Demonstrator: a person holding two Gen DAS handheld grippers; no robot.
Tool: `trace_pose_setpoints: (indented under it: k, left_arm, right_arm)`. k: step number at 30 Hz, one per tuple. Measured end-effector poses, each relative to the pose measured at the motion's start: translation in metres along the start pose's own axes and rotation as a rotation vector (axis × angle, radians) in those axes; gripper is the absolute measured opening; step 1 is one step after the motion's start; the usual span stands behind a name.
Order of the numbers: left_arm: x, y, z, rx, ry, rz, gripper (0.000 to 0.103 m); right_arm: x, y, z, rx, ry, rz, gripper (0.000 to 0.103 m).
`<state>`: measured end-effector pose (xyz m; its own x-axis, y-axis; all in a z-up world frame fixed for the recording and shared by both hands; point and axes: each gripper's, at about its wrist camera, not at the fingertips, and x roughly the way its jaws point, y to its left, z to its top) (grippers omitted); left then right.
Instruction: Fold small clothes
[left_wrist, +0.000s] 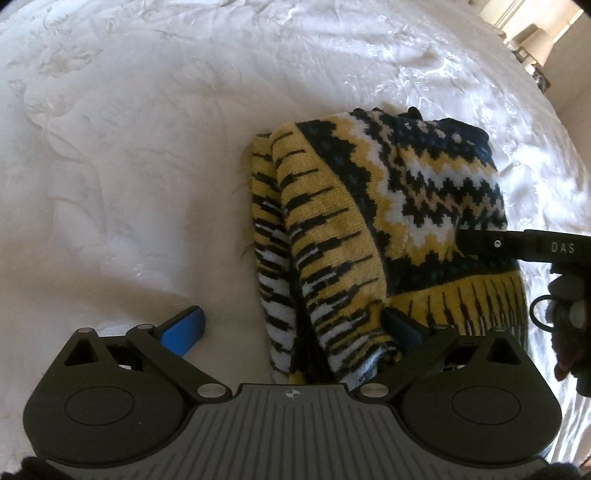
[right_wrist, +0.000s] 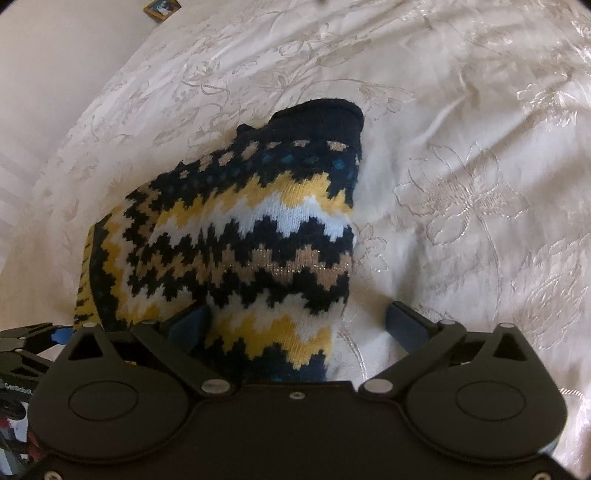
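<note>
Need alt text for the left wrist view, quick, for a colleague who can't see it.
A folded yellow, navy and white patterned sweater lies on a white embroidered bedspread. The open left gripper straddles its near edge, and the right gripper reaches in from the right.

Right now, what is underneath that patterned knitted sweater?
The sweater lies folded on a white embroidered bedspread, which shows all around it. Whatever lies directly beneath or between its folded layers is covered and cannot be seen.

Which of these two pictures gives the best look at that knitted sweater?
The left wrist view: it shows the folded sweater nearly whole on the white bedspread, striped part and zigzag part alike. The right wrist view sits closer, showing mainly the zigzag bands and dark collar, with the near end hidden.
</note>
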<state>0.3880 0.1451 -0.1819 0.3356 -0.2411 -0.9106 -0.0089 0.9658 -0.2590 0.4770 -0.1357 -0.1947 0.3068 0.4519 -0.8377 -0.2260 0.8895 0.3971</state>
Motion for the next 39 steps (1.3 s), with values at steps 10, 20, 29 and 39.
trace_pose_setpoints:
  k: [10, 20, 29, 39]
  left_arm:
    - [0.011, 0.003, 0.008, -0.025, 0.016, -0.035, 0.103]
    - [-0.002, 0.007, 0.001, -0.038, 0.006, -0.053, 0.102]
    - [-0.04, 0.0, 0.0, -0.047, -0.09, -0.095, 0.102]
    - [-0.024, -0.006, -0.023, -0.07, -0.009, -0.11, 0.102]
  right_arm:
    - [0.001, -0.002, 0.008, 0.004, 0.023, 0.014, 0.103]
    - [0.007, 0.0, 0.013, -0.001, 0.023, 0.019, 0.103]
    - [0.006, -0.003, 0.011, -0.002, 0.022, 0.04, 0.103]
    - [0.005, -0.002, 0.011, -0.008, 0.017, 0.051, 0.103]
